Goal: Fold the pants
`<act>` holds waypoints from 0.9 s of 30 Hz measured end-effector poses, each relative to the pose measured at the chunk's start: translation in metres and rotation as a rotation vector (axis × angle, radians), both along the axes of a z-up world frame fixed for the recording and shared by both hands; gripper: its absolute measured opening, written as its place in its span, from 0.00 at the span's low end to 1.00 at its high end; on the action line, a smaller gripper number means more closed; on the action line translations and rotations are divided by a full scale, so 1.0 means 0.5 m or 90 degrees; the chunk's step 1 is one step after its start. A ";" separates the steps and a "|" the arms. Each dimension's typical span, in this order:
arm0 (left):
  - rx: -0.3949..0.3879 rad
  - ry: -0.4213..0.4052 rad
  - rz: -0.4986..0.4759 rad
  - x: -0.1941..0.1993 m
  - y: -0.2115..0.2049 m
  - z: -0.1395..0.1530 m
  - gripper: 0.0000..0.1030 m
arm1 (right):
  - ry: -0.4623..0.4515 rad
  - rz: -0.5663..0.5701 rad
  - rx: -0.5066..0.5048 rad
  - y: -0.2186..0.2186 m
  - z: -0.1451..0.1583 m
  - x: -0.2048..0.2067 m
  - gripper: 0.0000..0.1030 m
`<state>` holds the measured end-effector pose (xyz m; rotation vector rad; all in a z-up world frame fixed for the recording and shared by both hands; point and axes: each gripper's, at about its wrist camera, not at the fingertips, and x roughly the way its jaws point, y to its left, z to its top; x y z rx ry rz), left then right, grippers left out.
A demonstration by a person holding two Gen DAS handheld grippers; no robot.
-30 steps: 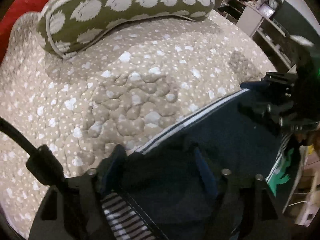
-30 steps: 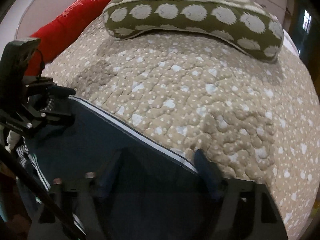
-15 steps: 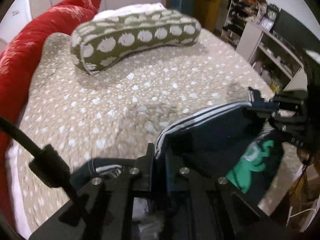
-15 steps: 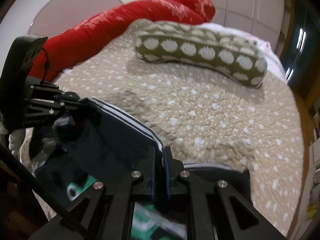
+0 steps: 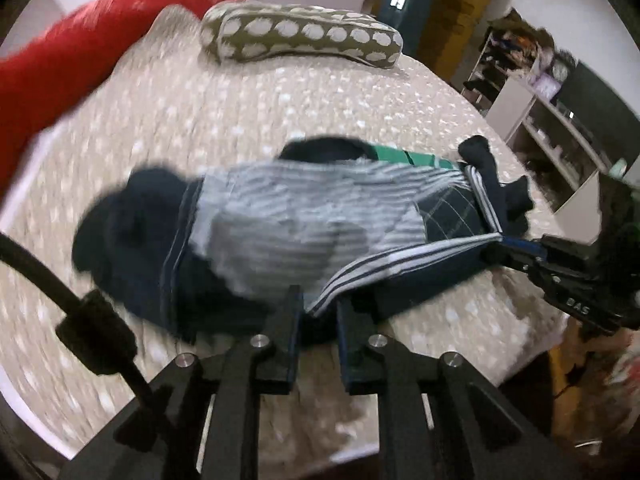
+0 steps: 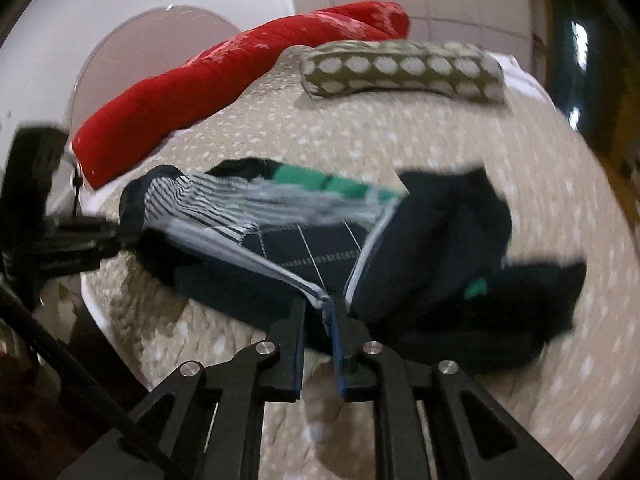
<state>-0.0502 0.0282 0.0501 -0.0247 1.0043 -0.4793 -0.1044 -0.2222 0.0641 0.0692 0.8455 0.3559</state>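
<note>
Dark navy pants [image 5: 248, 248] with a striped lining, white side stripes and green patches lie bunched on the bed; they also show in the right wrist view [image 6: 432, 248]. My left gripper [image 5: 318, 308] is shut on the striped waistband edge. My right gripper [image 6: 320, 304] is shut on the other end of that edge. The stretched band [image 5: 400, 260] runs between them. The right gripper shows at the right of the left wrist view [image 5: 560, 264]; the left gripper shows at the left of the right wrist view [image 6: 72, 240].
A beige spotted quilt [image 5: 300, 96] covers the bed. A green spotted pillow [image 5: 300, 36] and a red blanket [image 5: 80, 52] lie at the far side. Shelves [image 5: 540, 120] stand to the right. The bed edge is near both grippers.
Both grippers closed on the waistband, lifted and pulled back toward the near bed edge. The pants came off the flat spread and now lie bunched, lining showing.
</note>
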 end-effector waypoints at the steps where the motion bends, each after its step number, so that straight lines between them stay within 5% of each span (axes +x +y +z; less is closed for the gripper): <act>1: -0.014 -0.002 0.002 -0.011 0.011 0.007 0.14 | -0.004 -0.008 0.007 -0.005 0.003 -0.010 0.18; 5: -0.033 -0.055 0.022 -0.047 0.061 0.068 0.26 | -0.034 -0.056 0.027 -0.047 0.028 -0.050 0.40; 10: -0.056 -0.084 0.082 -0.014 0.097 0.113 0.37 | -0.053 -0.123 0.042 -0.091 0.051 -0.051 0.41; 14: -0.016 -0.077 0.139 0.048 0.085 0.082 0.37 | -0.065 -0.122 0.033 -0.067 0.076 -0.008 0.43; 17: 0.093 -0.060 0.184 0.076 0.070 0.021 0.36 | -0.056 -0.117 -0.012 -0.022 0.073 0.041 0.52; 21: 0.111 -0.056 0.186 0.059 0.063 -0.022 0.35 | -0.036 -0.136 -0.114 0.033 0.042 0.114 0.59; 23: 0.118 -0.062 0.184 0.053 0.058 -0.023 0.36 | -0.005 -0.152 -0.187 0.051 0.012 0.150 0.52; 24: 0.119 -0.063 0.184 0.053 0.057 -0.024 0.36 | 0.009 -0.161 -0.209 0.051 0.001 0.161 0.21; 25: 0.119 -0.064 0.183 0.052 0.057 -0.025 0.36 | 0.014 -0.171 -0.214 0.046 0.000 0.164 0.11; 27: 0.114 -0.063 0.184 0.053 0.058 -0.026 0.37 | -0.002 -0.183 -0.178 0.026 0.016 0.152 0.09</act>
